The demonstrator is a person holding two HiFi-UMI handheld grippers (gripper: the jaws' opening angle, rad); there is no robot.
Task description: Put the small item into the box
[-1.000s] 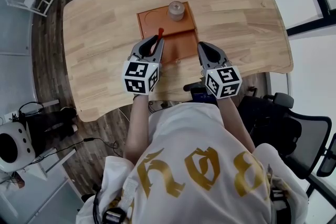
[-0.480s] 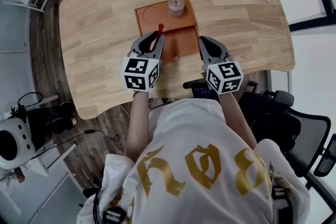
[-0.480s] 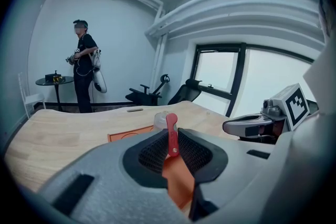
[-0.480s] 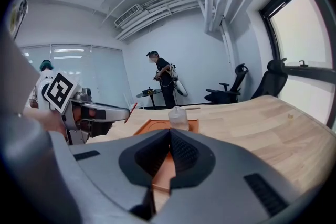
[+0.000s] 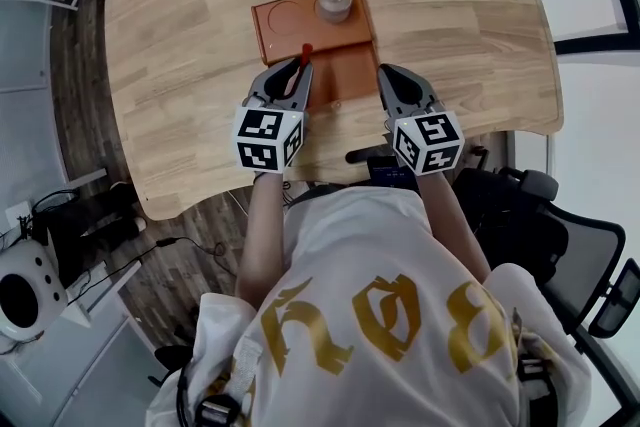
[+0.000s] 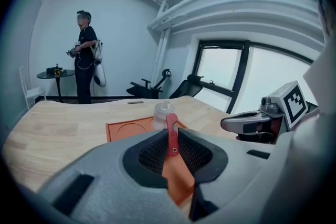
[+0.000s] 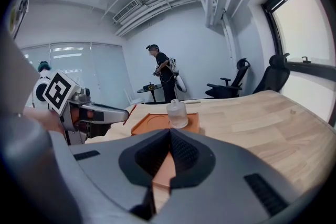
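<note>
A thin red strip-like item (image 6: pixel 171 135) stands upright between the jaws of my left gripper (image 6: pixel 172 139), which is shut on it. In the head view the red item (image 5: pixel 305 54) pokes out past the left gripper (image 5: pixel 303 73) over the near half of the flat orange box (image 5: pixel 345 67). The box has a round recess (image 5: pixel 283 16) at its far left. A small clear jar (image 5: pixel 334 2) stands at its far right. My right gripper (image 5: pixel 384 77) hovers by the box's near right corner, shut and empty; its jaws meet in the right gripper view (image 7: pixel 169 134).
The wooden table (image 5: pixel 180 65) has a handle slot at its far edge and a curved near edge below the grippers. A black office chair (image 5: pixel 560 235) stands to my right. In the left gripper view a person (image 6: pixel 84 57) stands far off by a small round table.
The head camera has shifted, so the table and box sit a little higher in the frame. Both grippers keep about the same stance, and the left still holds the red item.
</note>
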